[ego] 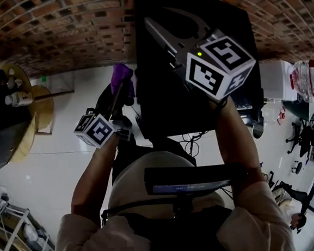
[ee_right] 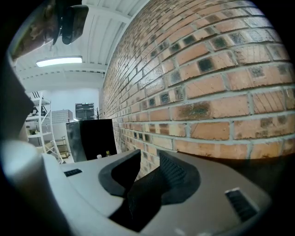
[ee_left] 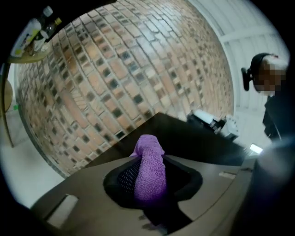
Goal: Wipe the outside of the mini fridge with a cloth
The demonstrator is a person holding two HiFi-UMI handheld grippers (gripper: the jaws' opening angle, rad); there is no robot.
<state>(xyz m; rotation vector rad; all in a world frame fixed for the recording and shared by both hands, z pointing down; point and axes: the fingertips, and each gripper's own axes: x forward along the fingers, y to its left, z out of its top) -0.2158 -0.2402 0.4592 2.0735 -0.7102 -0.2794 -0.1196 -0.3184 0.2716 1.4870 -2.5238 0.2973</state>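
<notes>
The black mini fridge [ego: 198, 91] stands against the brick wall, seen from above in the head view. My left gripper [ego: 122, 88] hangs just left of the fridge's left side, shut on a bunched purple cloth [ego: 122, 75]. In the left gripper view the cloth [ee_left: 150, 168] sticks out between the jaws of that gripper [ee_left: 150, 177], with the fridge's dark top [ee_left: 193, 138] beyond it. My right gripper [ego: 161, 17] is held above the fridge top, pointing at the wall. The right gripper view shows this gripper [ee_right: 150, 156] open, with nothing between its dark pads and bricks showing through the gap.
The brick wall [ego: 56, 32] runs behind the fridge. At the left stands a round wooden table [ego: 41, 108] with small bottles. Large water bottles [ego: 306, 79] and office chairs are at the right, a wire rack [ego: 13, 227] at bottom left. Cables [ego: 194, 141] lie near the fridge.
</notes>
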